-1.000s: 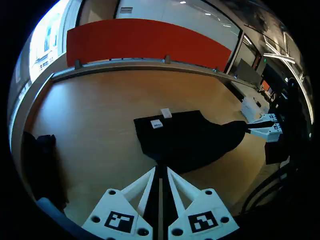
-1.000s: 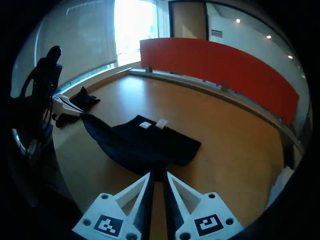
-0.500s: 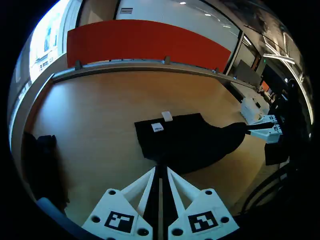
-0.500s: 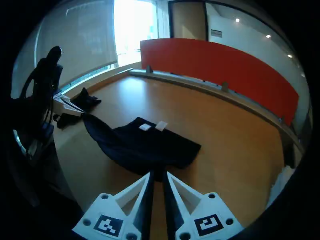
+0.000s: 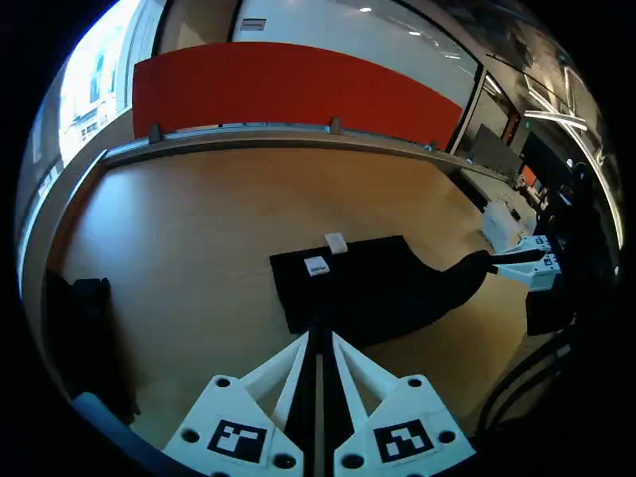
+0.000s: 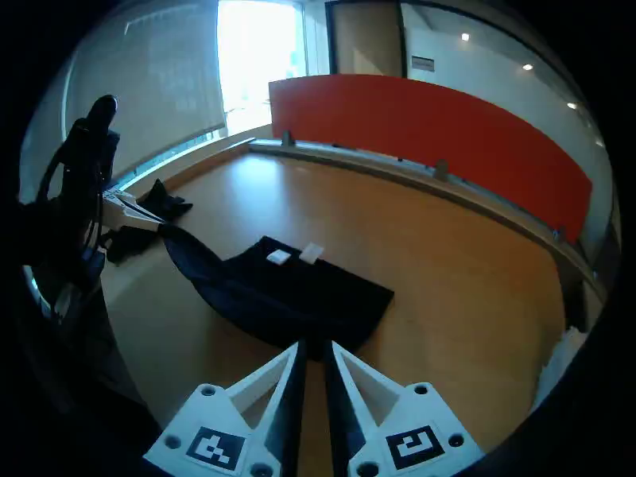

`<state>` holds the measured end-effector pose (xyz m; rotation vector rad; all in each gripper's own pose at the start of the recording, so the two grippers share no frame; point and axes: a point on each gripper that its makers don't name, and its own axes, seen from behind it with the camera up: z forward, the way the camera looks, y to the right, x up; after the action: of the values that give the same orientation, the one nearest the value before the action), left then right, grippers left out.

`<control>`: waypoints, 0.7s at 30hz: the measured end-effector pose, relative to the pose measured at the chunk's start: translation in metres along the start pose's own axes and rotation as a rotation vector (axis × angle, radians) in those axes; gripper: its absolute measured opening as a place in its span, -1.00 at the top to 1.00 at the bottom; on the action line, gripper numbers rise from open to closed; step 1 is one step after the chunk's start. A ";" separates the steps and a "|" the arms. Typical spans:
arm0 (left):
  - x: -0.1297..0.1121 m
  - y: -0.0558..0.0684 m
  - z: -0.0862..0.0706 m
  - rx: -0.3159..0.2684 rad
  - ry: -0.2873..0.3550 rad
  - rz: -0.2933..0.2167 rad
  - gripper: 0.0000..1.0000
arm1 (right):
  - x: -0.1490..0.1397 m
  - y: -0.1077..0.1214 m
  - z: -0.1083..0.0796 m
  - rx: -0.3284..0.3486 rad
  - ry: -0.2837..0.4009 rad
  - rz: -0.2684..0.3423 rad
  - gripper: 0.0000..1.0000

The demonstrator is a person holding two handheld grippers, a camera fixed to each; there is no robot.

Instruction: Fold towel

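Wide wooden table (image 5: 175,238) carries the black towel (image 5: 374,286) at its middle, near corners raised, left gripper (image 5: 318,338) and right gripper (image 6: 314,350) each pinching a corner tight, 2 white tags (image 5: 316,266) on top.

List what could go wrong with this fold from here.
1. The left gripper and right gripper each pinch only a thin bit of edge on the black towel, so a corner might slip out.
2. The lifted edge sags between them, so the fold may land bunched.
3. The rest lies on the wooden table, and pulling could drag it askew.
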<state>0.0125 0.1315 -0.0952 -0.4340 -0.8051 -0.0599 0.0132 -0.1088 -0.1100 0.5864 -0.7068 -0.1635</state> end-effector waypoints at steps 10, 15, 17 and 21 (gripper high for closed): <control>0.017 -0.006 0.028 0.004 0.015 -0.015 0.90 | 0.001 0.021 0.023 -0.022 -0.017 0.028 0.70; 0.021 -0.012 0.048 0.007 0.008 -0.020 0.90 | -0.001 0.030 0.038 -0.029 -0.034 0.043 0.70; 0.021 -0.014 0.056 0.007 0.003 -0.020 0.90 | -0.002 0.034 0.044 -0.031 -0.039 0.051 0.70; 0.018 -0.020 0.073 0.010 -0.014 -0.012 0.90 | -0.005 0.041 0.056 -0.032 -0.052 0.073 0.70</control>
<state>-0.0289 0.1443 -0.0313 -0.4200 -0.8214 -0.0642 -0.0294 -0.0990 -0.0559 0.5268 -0.7741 -0.1223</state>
